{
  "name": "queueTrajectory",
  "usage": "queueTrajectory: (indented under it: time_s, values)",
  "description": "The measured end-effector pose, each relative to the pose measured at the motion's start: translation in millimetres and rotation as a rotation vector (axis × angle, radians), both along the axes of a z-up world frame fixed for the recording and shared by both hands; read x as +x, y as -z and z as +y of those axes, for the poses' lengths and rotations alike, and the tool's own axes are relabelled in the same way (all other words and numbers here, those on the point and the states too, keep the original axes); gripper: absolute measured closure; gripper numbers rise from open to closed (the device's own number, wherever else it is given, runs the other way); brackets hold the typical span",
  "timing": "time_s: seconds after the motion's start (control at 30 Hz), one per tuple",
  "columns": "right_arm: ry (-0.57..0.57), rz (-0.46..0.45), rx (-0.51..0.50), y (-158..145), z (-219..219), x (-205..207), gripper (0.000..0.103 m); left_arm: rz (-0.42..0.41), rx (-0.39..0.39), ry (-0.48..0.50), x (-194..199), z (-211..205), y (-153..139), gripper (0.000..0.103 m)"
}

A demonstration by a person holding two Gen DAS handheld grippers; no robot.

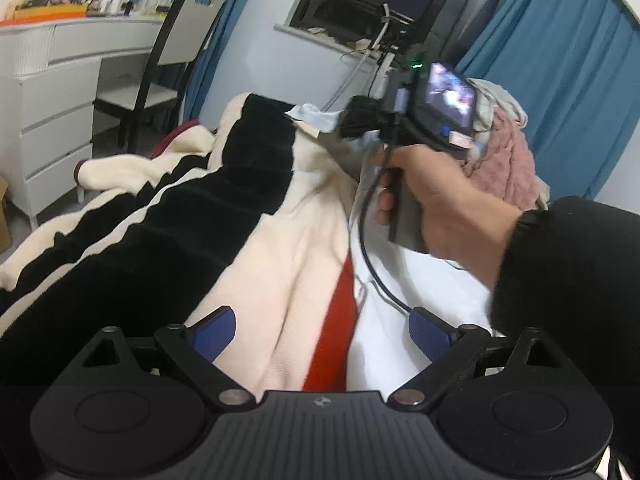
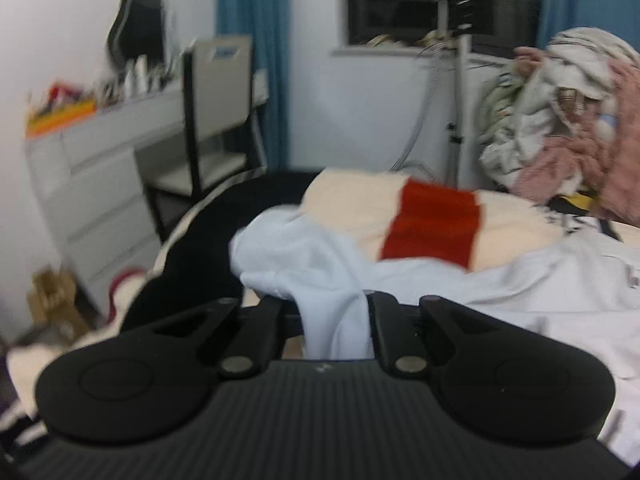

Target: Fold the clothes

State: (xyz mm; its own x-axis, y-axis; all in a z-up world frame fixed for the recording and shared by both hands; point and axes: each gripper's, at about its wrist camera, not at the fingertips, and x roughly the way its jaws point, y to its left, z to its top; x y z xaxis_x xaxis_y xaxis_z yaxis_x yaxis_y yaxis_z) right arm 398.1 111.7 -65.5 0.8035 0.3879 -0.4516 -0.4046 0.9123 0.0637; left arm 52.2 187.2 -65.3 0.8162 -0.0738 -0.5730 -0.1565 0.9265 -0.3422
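Bedding fills both views: a cream, black and red blanket [image 1: 256, 216] covers the bed, with the white garment [image 2: 520, 288] spread unfolded on its right side, so folding looks barely begun. A laundry heap [image 2: 568, 132] waits behind. The right gripper [image 2: 334, 320] pinches a bunched edge of the garment, lifted; the left gripper [image 1: 320, 332] hangs spread and empty, its cable [image 1: 372, 264] trailing across the cloth.

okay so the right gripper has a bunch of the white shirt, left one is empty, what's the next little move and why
Probably bring the open left gripper down to pinch the white garment on the bed. The right gripper is shut on one bunched corner, so the cloth hangs crumpled; a second grip would let it be spread flat.
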Motion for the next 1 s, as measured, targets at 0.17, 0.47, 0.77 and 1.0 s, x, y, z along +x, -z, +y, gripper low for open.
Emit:
queueTrajectory:
  time_s: [0.17, 0.47, 0.77, 1.0]
  values:
    - [0.124, -0.118, 0.089, -41.3, -74.4, -21.2, 0.095, -0.042, 0.035, 0.023, -8.3, -14.9, -10.7, 0.008]
    - [0.442, -0.088, 0.251, -22.8, -240.5, -17.4, 0.095, -0.071, 0.107, 0.119, -14.6, -55.8, -14.9, 0.007]
    - [0.47, 0.064, 0.293, 61.8, -298.3, 14.7, 0.09, -0.026, 0.137, 0.17, 13.2, -78.9, 3.1, 0.007]
    - [0.386, 0.025, 0.278, 29.4, -291.1, -8.3, 0.034, -0.085, 0.128, 0.148, 14.6, -82.9, -7.0, 0.007]
